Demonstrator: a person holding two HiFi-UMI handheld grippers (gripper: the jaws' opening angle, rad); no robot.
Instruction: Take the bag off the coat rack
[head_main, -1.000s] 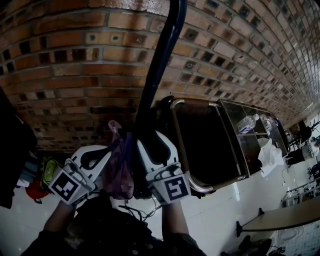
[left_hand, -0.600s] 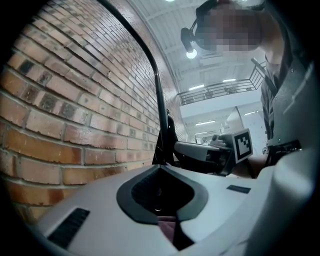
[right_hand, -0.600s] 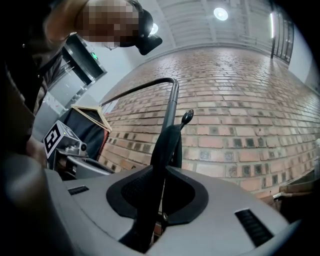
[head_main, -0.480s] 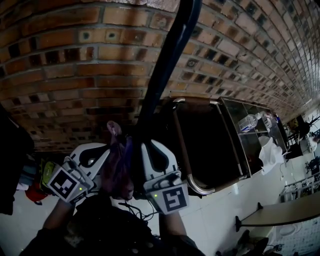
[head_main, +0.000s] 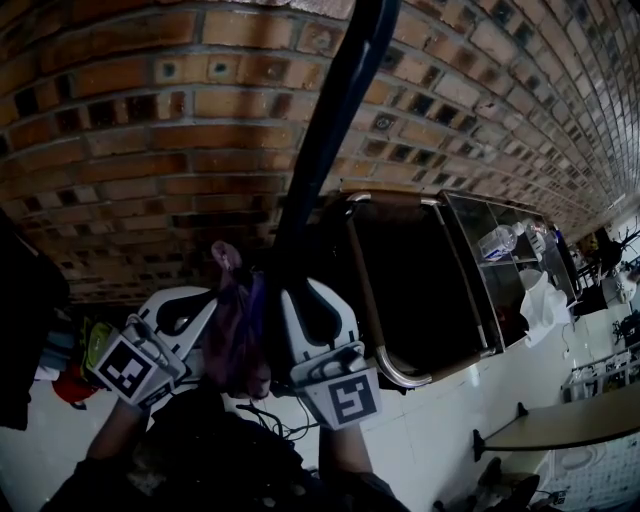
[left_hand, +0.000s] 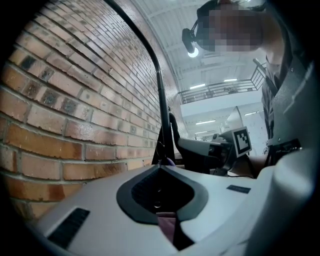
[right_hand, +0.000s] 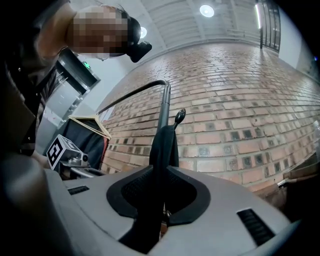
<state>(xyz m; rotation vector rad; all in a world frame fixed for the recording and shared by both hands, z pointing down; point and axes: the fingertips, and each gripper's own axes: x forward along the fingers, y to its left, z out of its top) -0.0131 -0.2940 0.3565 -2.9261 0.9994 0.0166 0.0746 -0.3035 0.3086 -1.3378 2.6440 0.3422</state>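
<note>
Nearest me, the left gripper is clamped tight on a purple strip of the bag. The bag hangs between my two grippers, just in front of the rack.

The right gripper stood wide a second ago. It has since come down on a dark strap that runs through its pads. Its jaws are easing open a touch now, though the strap still looks pinched between them. I take it both sides now have a hold, so the lift off the rack is next. The bag is not free yet.

I can't tell whether the strap belongs to the bag or is something else hung there. No view shows the hook that carries the bag. The head view cuts the rack off at the top edge, and the bag's lower end is lost behind the grippers and my dark sleeves.

Behind it all is the brick wall. Off to the right stands a metal frame, too dark inside to make out.
</note>
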